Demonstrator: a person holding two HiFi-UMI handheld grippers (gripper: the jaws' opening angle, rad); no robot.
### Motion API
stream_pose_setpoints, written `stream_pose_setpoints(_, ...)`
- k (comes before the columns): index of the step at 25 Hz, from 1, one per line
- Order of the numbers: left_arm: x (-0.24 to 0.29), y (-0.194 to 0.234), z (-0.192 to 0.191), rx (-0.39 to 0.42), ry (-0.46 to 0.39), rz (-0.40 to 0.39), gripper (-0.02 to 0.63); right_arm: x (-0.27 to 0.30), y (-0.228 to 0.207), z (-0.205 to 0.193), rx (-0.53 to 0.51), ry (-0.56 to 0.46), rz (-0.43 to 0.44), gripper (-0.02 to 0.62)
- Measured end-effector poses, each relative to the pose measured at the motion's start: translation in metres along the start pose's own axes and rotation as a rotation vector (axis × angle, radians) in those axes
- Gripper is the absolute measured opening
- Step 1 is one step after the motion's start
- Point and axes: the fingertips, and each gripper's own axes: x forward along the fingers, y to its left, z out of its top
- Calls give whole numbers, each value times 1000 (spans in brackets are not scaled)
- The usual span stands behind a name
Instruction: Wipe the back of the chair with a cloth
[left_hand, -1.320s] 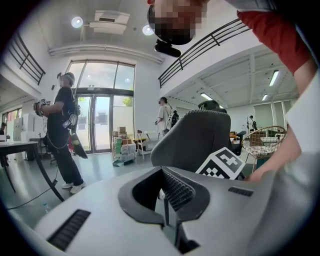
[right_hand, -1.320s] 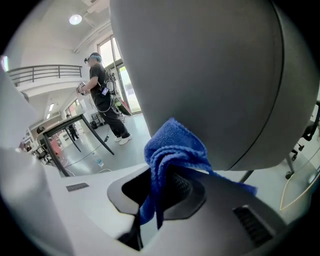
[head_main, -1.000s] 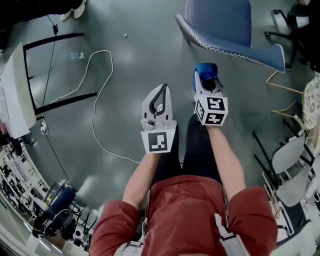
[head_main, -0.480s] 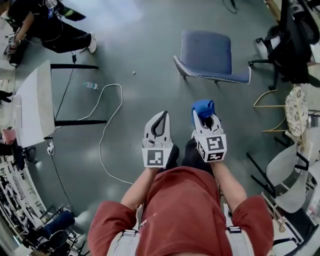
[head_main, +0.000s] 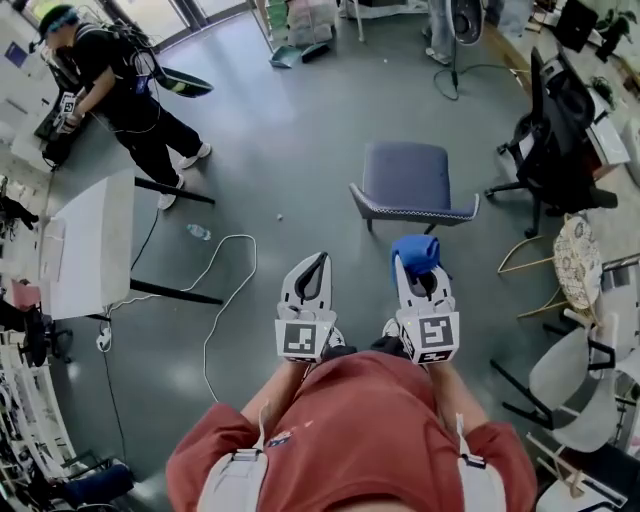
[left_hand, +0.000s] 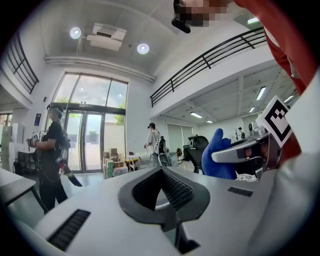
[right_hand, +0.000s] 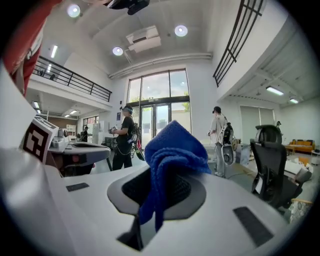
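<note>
Open hall with a grey floor (head_main: 300, 150), glazed doors at the far end, and other people standing about. A white worktop (head_main: 85, 245) stands to the left, with a white cable (head_main: 225, 290) looped on the floor beside it.

The blue chair (head_main: 410, 185) stands alone on the floor ahead of the person, well apart from both tools.

The right hand-held gripper (head_main: 420, 275) is pinching the blue cloth (head_main: 416, 252), which bunches up above the jaws. The left hand-held gripper (head_main: 318, 262) has its jaws pressed together with nothing between them.

Assessment: this is the approach step. The cloth is secured and no contact with the chair has been made.

The next move calls for closing in on the chair and bringing the cloth flat against its back. The free tool may be needed to steady the chair.
</note>
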Motion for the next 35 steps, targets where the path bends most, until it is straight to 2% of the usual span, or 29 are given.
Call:
stream_pose_setpoints(3,7,12,37,28,-93,-8,11,0,-1,40,-16,-67,-10,60)
stream_pose_setpoints(5,8,19,59,32,-106,-6,11,1,-2,70,-51,-118,-12,58)
stream_pose_setpoints(9,6,35,97,98,-115,48,11,2,-8,126,-144,-241,-17,58)
stream_pose_setpoints(15,6,57,149,86,-225,86,11,6,-25,184,-202,-354,-62,60)
stream_pose_setpoints(19,7,56,166,107,-264,88,11,10,-34,188,-203,-363,-80,58)
stream_pose_setpoints(28,13,58,164,103,-248,83,11,21,-39,177,-158,-337,-93,58)
stream_pose_setpoints(35,17,49,160,102,-236,72,11,22,-47,170,-165,-319,-103,58)
